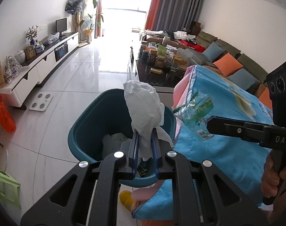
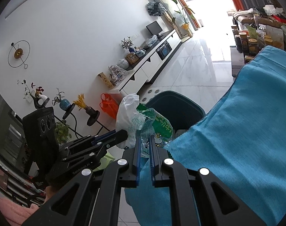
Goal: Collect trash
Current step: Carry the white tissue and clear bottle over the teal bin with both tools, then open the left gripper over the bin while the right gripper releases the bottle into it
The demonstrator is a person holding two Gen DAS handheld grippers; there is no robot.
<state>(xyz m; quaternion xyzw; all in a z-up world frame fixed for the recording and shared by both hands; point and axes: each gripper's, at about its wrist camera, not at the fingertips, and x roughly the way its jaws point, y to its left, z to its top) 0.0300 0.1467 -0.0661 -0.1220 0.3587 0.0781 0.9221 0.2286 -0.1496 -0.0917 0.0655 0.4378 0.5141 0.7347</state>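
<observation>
Left wrist view: we have the left gripper (image 1: 145, 131) with its fingers (image 1: 134, 146) pinching a crumpled white tissue (image 1: 144, 105), which stands up out of the grip directly over the open teal bin (image 1: 82, 128). The bin sits on the tiled floor (image 1: 67, 79), touching the blue towel (image 1: 218, 131) that drapes the surface at 3 o'clock. Paper waste already lies at the bin's bottom. We judge the tissue is held above the mouth so that a release drops it straight in.

At 3 o'clock the right gripper (image 1: 209, 126) reaches in, clamped on a green-printed plastic wrapper (image 1: 195, 113) that hangs against the towel, just beside the bin rim.

Right wrist view confirms it: the right gripper (image 2: 144, 141) has its fingers (image 2: 137, 150) pressed on the crinkled wrapper (image 2: 152, 126), with the bin (image 2: 173, 105) beyond at 12 o'clock. The left gripper (image 2: 124, 133) with its tissue (image 2: 127, 111) shows at 10 o'clock.

Both pieces are collected, neither yet dropped. A yellow slipper (image 1: 127, 199) sits on the floor below the bin.
</observation>
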